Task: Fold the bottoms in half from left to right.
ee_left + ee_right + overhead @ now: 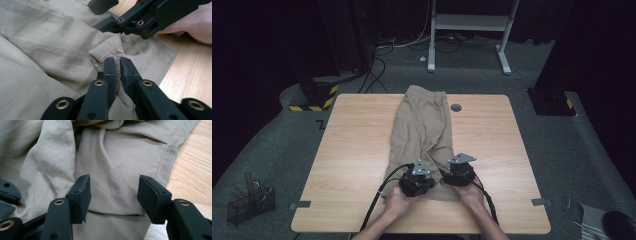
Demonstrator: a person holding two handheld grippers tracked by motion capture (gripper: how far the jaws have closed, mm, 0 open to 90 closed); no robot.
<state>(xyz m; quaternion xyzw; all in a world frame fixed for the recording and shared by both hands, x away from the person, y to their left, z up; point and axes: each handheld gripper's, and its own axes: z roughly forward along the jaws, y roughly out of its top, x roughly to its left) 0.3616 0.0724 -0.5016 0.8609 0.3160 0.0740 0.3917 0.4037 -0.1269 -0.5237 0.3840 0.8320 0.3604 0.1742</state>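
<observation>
L gripper (117,62): pinching hem fold of beige cloth trousers (422,125) | R gripper (113,195): jaws apart over fabric | light wooden table (357,150)

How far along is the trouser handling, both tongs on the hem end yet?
Done: the khaki trousers lie lengthwise on the table, legs together, waistband at the far edge. In hand: the left tongs pinch a stitched fold of hem at the near end. The right tongs stand open over the cloth beside them, gripping nothing. Left: the right tongs' grab, then probably folding the hem end up towards the waistband.
</observation>
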